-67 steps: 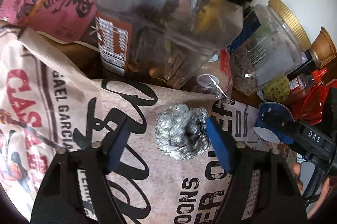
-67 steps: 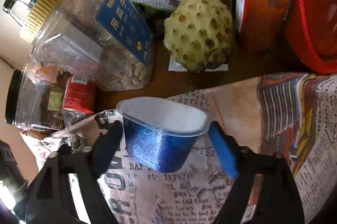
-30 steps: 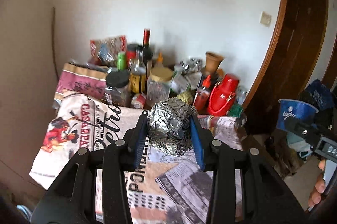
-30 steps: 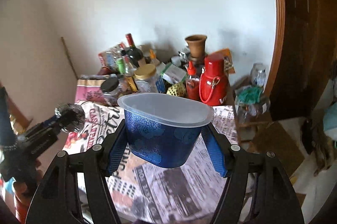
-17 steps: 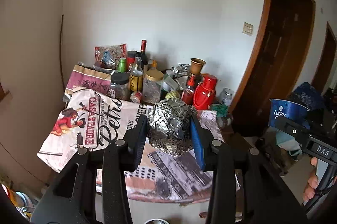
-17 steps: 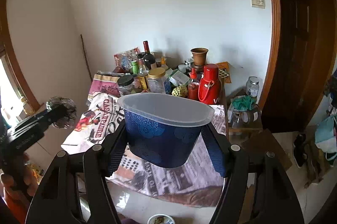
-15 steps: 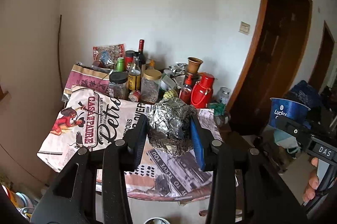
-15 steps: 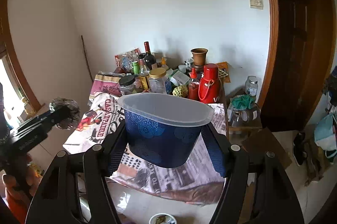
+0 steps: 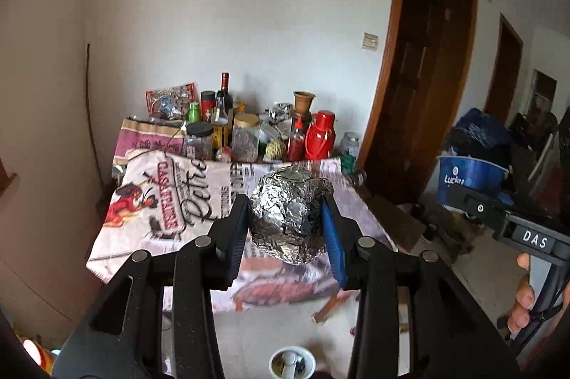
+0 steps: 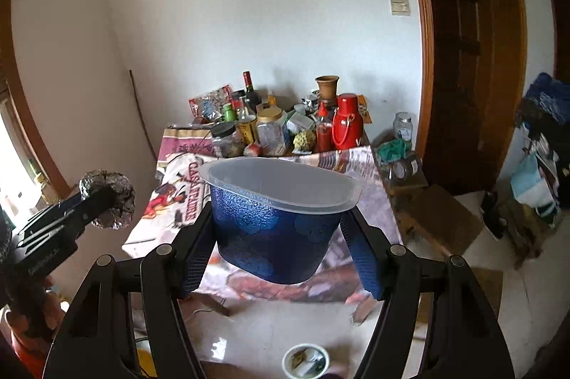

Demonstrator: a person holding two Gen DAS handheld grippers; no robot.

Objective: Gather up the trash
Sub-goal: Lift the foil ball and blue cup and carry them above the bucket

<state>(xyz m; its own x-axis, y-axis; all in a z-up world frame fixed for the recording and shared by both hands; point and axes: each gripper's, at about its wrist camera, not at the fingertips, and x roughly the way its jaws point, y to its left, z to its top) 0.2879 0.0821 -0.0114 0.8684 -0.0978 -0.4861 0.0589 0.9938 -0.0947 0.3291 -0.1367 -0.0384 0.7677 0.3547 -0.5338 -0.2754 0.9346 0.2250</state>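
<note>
From the left wrist, the left gripper [image 9: 286,224] is clamped on a crumpled foil ball [image 9: 290,217], held in the air in front of a table [image 9: 149,211] covered with printed cloth and crowded at the back with jars and bottles. At the right edge the right gripper [image 9: 473,204] carries a blue cup [image 9: 466,177], a hand [image 9: 523,297] on its handle. A small white bin [image 9: 292,361] sits on the floor below. From the right wrist, the right gripper [image 10: 279,243] grips the blue cup [image 10: 274,236] by its sides, rim up, above the floor before the table [image 10: 381,211]. The foil ball [image 10: 110,199] shows at left in the left gripper [image 10: 101,197]. The bin [image 10: 306,361] lies below the cup.
</note>
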